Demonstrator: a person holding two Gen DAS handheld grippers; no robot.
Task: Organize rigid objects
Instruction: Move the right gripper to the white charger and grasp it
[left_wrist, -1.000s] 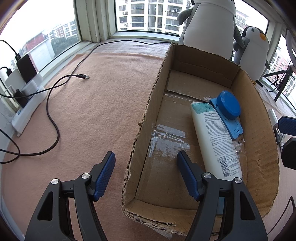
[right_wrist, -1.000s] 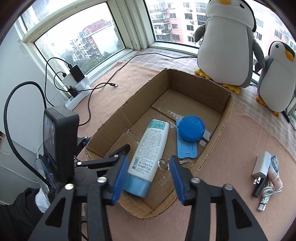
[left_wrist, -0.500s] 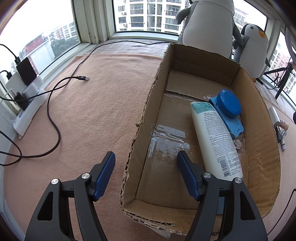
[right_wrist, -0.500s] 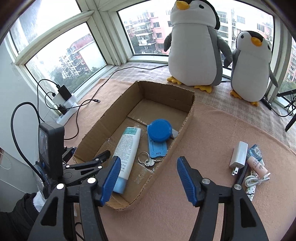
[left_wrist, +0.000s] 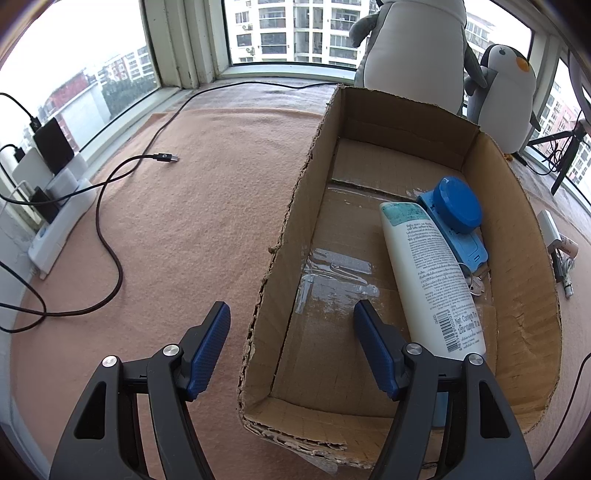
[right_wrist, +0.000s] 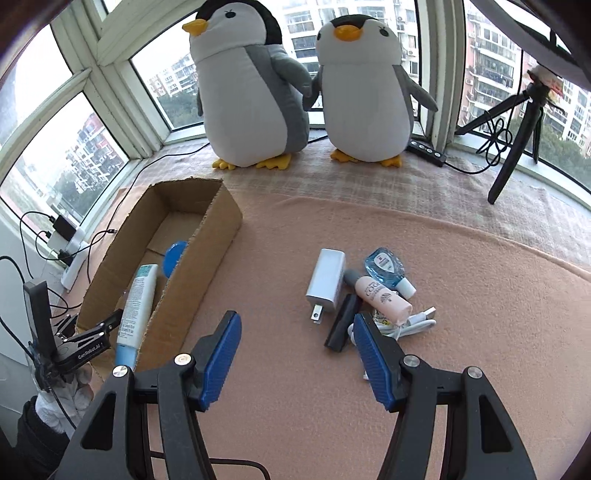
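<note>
An open cardboard box (left_wrist: 291, 221) (right_wrist: 218, 236) lies on the pink cloth. Inside are a white lotion tube (left_wrist: 428, 273) (right_wrist: 136, 299), a blue round-lidded item (left_wrist: 456, 206) (right_wrist: 173, 256) and keys (left_wrist: 476, 282). My left gripper (left_wrist: 291, 325) is open and empty, straddling the box's near-left wall. My right gripper (right_wrist: 295, 332) is open and empty above the cloth, right of the box. Just ahead of it lies a pile: white charger (right_wrist: 325, 282), pink bottle (right_wrist: 382, 297), blue sanitizer bottle (right_wrist: 386, 267), black stick (right_wrist: 341, 323), white cable (right_wrist: 410, 326).
Two plush penguins (right_wrist: 251, 88) (right_wrist: 365, 88) stand at the window behind the box. A black tripod (right_wrist: 517, 133) stands at the far right. A power strip with chargers (left_wrist: 55, 206) and black cables (left_wrist: 110, 206) lie left of the box.
My right gripper rose out of the box and swung right, now facing the pile of small items. It opened a little wider. My left gripper stayed put.
</note>
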